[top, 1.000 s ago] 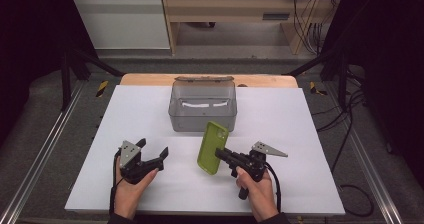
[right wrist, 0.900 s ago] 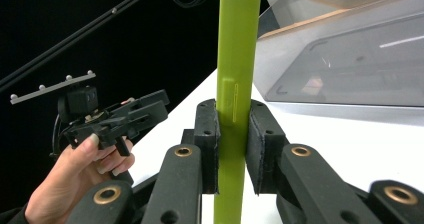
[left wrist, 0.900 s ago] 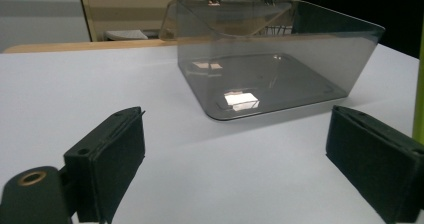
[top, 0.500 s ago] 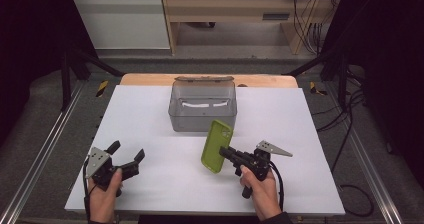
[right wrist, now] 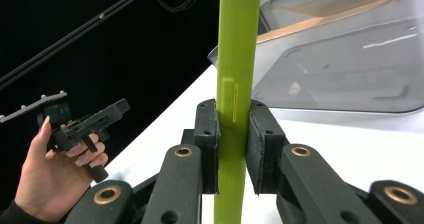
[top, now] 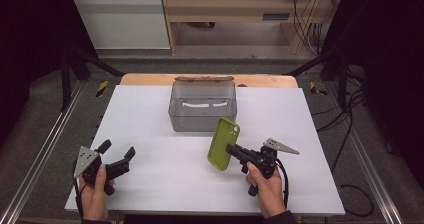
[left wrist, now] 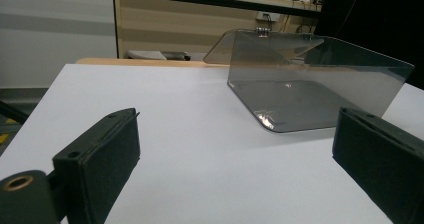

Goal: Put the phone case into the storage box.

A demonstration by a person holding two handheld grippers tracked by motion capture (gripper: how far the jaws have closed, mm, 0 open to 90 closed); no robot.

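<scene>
A green phone (top: 223, 143) in its case is held up off the white table, tilted, with my right gripper (top: 231, 150) shut on its lower edge. In the right gripper view the phone (right wrist: 237, 79) stands edge-on between the two pads (right wrist: 208, 134). A smoky clear plastic box (top: 202, 105) with its lid open sits at the middle back of the table, just behind the phone. My left gripper (top: 118, 153) rests near the front left corner, open and holding nothing. Its two jaws stand wide apart in the left gripper view, with the box (left wrist: 310, 81) beyond them.
The white table (top: 150, 109) ends in a wooden strip at the back. Metal rails run along both sides. Cables lie on the floor at the right. A cabinet and wooden furniture stand behind the table.
My left gripper has moved left, away from the middle, to the front left corner. The right gripper has tipped the phone a little more upright and lifted it slightly.
</scene>
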